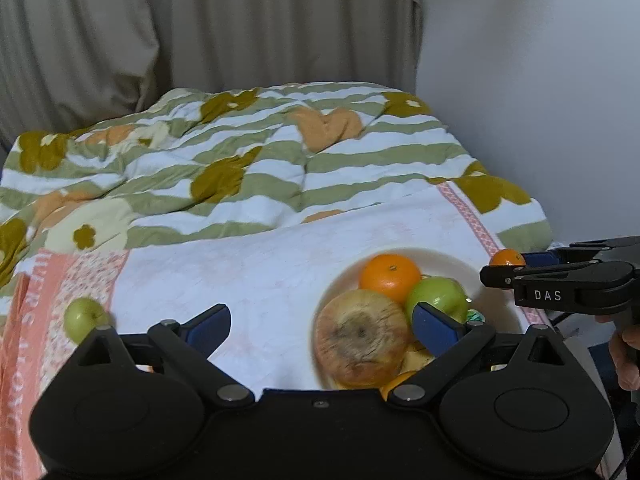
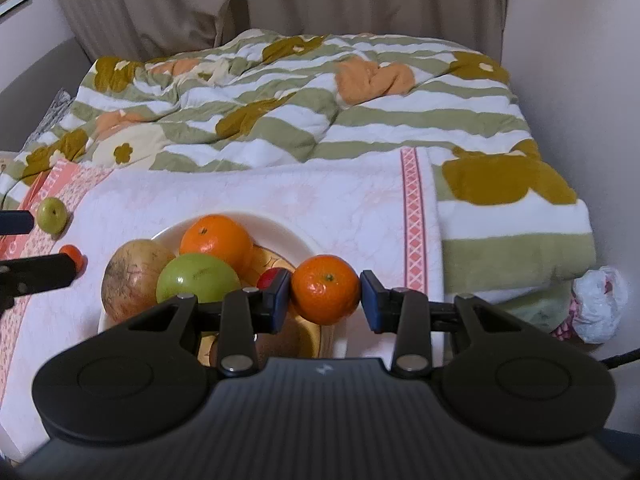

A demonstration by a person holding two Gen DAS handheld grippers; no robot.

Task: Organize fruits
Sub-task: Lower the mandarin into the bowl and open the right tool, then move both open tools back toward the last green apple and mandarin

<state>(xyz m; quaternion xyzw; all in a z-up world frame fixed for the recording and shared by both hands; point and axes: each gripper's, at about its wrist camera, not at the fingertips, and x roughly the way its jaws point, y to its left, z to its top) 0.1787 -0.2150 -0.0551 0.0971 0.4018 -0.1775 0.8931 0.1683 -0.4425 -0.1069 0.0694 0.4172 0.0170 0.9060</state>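
Note:
A white plate (image 1: 452, 260) sits on a white towel and holds an orange (image 1: 390, 276), a green apple (image 1: 438, 296) and a large brownish apple (image 1: 360, 338). My left gripper (image 1: 322, 326) is open and empty, low over the towel just left of the plate. My right gripper (image 2: 325, 296) is shut on a small mandarin (image 2: 325, 289) and holds it over the plate's right rim (image 2: 280, 224). The mandarin also shows in the left wrist view (image 1: 507, 258). A small green apple (image 1: 82, 318) lies loose on the towel's left end, as does a small orange fruit (image 2: 74, 256).
The white towel (image 2: 320, 196) with pink borders covers the front of a bed with a green striped flowered quilt (image 2: 304, 112). Curtains and a wall stand behind. A white plastic bag (image 2: 598, 304) lies at the right beside the bed.

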